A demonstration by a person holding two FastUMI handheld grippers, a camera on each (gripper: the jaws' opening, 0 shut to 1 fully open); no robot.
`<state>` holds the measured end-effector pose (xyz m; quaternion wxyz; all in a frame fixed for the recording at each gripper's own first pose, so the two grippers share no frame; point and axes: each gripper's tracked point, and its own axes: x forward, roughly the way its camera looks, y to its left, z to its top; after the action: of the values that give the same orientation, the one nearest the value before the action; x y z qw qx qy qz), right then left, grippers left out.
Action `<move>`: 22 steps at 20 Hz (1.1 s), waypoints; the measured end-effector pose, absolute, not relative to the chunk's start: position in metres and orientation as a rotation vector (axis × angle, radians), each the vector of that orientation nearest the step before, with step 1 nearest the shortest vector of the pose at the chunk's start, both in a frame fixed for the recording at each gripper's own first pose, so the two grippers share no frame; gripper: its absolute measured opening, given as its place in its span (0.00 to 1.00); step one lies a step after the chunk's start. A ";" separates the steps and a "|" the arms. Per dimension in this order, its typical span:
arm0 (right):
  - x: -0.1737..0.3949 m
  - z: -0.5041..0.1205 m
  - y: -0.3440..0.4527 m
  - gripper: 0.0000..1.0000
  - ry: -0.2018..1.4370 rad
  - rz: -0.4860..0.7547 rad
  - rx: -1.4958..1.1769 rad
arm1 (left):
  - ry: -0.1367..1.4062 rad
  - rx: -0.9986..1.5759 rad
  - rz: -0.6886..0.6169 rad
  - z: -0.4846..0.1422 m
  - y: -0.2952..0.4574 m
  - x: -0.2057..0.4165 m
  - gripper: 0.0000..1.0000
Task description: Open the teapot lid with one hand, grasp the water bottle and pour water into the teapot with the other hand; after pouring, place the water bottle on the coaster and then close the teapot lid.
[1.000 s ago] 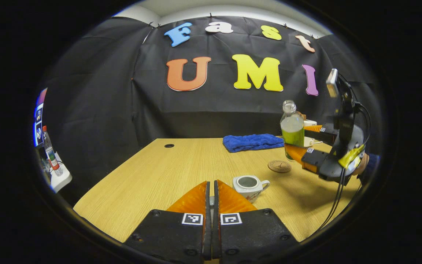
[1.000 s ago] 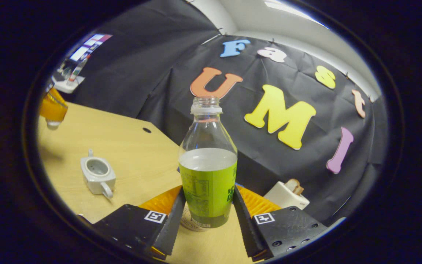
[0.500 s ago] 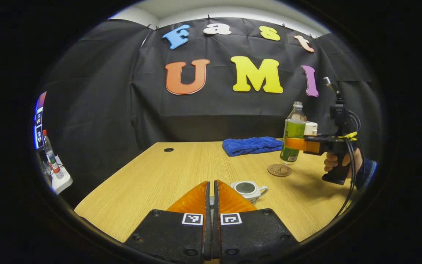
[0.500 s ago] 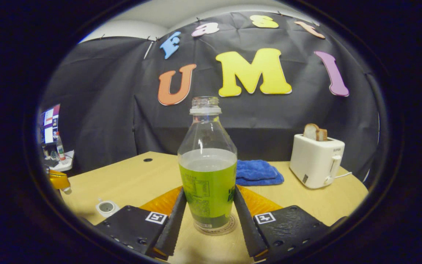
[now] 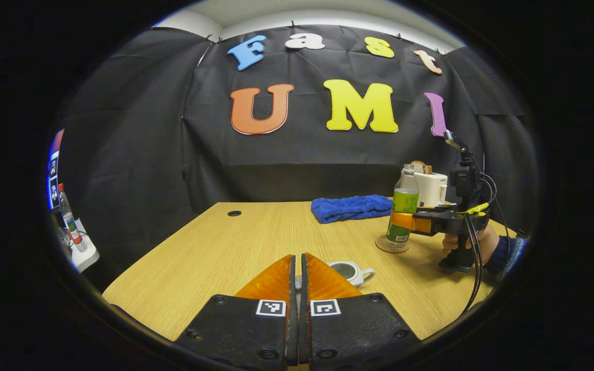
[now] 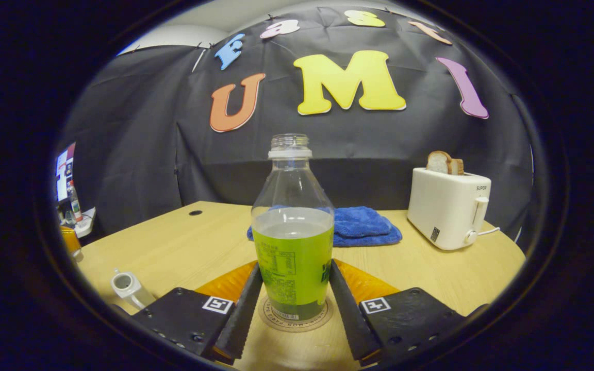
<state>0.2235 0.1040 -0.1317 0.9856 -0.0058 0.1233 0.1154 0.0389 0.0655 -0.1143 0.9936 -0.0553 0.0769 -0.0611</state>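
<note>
Now the water bottle (image 6: 293,242) is being pinched by the right tool (image 6: 293,288) over the coaster (image 6: 295,318), best released only once seated flat.

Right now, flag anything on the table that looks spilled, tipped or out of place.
Nothing stands out. The clear plastic bottle with the green label stands upright on the round brown coaster; the small white ceramic teapot sits upright with its lid off. The wooden table around them shows no puddle.
</note>
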 end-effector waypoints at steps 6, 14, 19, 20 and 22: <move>0.201 -0.124 0.104 0.88 0.219 0.248 -0.022 | 0.135 -0.103 -0.130 -0.110 0.053 0.050 0.03; 0.140 -0.129 0.078 0.94 0.226 0.204 -0.065 | 0.074 -0.131 -0.217 -0.104 0.021 0.079 0.04; 0.097 -0.120 0.055 0.94 0.189 0.189 -0.018 | 0.114 -0.114 -0.209 -0.121 0.006 0.095 0.03; 0.090 -0.118 0.050 0.95 0.178 0.187 -0.011 | 0.123 -0.109 -0.208 -0.125 0.003 0.097 0.03; 0.081 -0.115 0.039 0.94 0.161 0.187 0.008 | 0.134 -0.093 -0.199 -0.130 -0.002 0.100 0.03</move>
<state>0.0815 0.0389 -0.1153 0.9924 0.0042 0.0804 0.0935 0.0995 -0.0017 -0.1297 0.9917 -0.0464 0.0669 -0.0995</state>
